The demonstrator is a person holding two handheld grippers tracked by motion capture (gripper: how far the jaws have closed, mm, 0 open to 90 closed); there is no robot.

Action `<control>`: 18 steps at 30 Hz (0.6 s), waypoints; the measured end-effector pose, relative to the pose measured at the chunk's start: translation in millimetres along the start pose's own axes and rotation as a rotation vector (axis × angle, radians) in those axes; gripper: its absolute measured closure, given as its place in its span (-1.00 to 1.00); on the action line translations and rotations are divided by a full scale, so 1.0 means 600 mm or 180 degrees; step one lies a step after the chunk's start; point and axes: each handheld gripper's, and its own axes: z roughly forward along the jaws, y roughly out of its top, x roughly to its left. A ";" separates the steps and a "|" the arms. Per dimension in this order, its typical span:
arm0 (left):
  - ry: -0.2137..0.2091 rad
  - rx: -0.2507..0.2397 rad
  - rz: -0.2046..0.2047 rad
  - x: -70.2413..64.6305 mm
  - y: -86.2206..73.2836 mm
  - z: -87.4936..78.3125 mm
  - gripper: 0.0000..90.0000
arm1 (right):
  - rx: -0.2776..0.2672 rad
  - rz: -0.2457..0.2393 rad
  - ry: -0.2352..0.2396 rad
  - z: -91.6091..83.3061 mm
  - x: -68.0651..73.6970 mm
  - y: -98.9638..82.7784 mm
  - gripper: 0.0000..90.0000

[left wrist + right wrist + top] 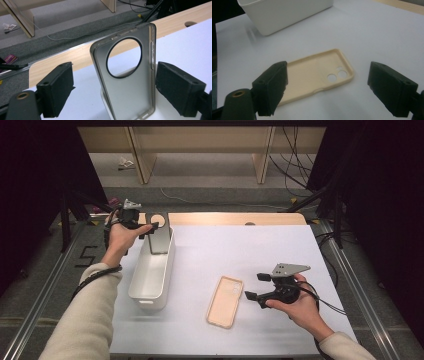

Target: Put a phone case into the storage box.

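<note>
A grey phone case (160, 236) (130, 95) with a large round cut-out stands upright in the far end of a white bin (150, 272) (282, 15). My left gripper (150, 229) (113, 75) is open around the case. Its left pad stands well clear, and its right pad sits close beside the case's edge. A beige phone case (225, 301) (312, 77) lies flat on the white table, inside face up. My right gripper (256, 286) (327, 82) hovers open just right of it, jaws wide apart with nothing between them.
The white table top (260, 250) has a wooden strip (235, 218) along its far edge. Metal rails run down both sides of the table. Cables lie on the floor (295, 165) beyond it, by the wooden shelf legs.
</note>
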 end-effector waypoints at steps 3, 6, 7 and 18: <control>0.0034 0.0019 -0.0022 0.001 -0.001 -0.009 -0.75 | 0.0001 0.0000 -0.0005 0.000 0.000 0.000 -0.61; 0.0060 0.0011 0.0002 0.002 -0.003 -0.023 -0.89 | 0.0000 -0.0001 -0.0008 0.000 -0.001 0.000 -0.61; 0.0057 0.0005 0.0022 0.003 -0.004 -0.029 -0.92 | -0.0005 -0.0001 -0.0008 0.000 -0.001 0.000 -0.61; -0.0078 -0.0216 0.0004 -0.023 -0.035 -0.104 -1.00 | -0.0002 -0.0011 -0.0029 0.000 0.000 0.001 -0.61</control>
